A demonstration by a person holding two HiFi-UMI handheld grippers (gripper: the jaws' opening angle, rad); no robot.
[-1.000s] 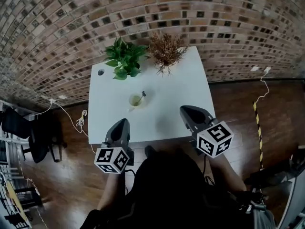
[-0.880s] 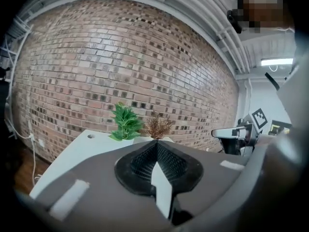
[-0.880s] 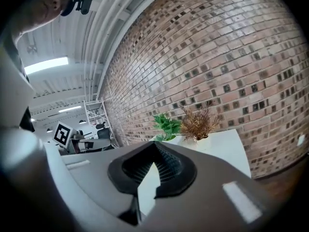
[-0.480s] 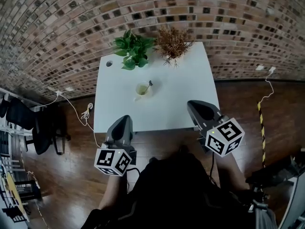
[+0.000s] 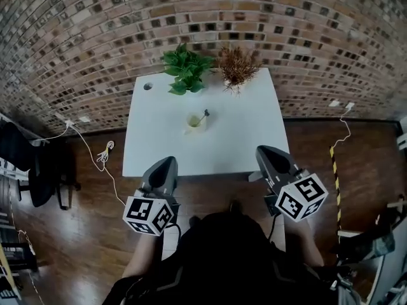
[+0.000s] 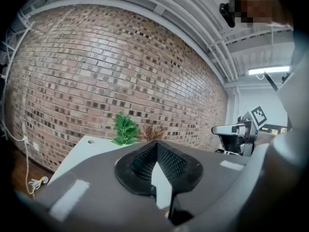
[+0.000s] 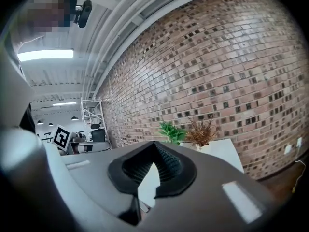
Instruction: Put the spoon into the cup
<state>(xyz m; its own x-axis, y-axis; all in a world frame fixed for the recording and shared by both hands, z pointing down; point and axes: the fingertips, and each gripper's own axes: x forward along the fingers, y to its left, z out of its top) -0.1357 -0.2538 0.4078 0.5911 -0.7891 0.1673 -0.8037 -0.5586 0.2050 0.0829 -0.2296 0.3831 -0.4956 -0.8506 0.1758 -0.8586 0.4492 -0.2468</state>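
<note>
Front half of the table (image 5: pixel 241 146) is bare, an open run from the near edge to the cup (image 5: pixel 195 122) mid-table, with free room on both sides of it. A spoon (image 5: pixel 204 115) juts from it, back-right. Green plant (image 5: pixel 184 72) and dry plant (image 5: pixel 238 65) crowd the back edge, with the wall (image 5: pixel 191 18) close behind.

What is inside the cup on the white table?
A spoon stands in the cup, handle leaning out over the rim. The cup's wall hides its lower end; other contents are too small to tell.
</note>
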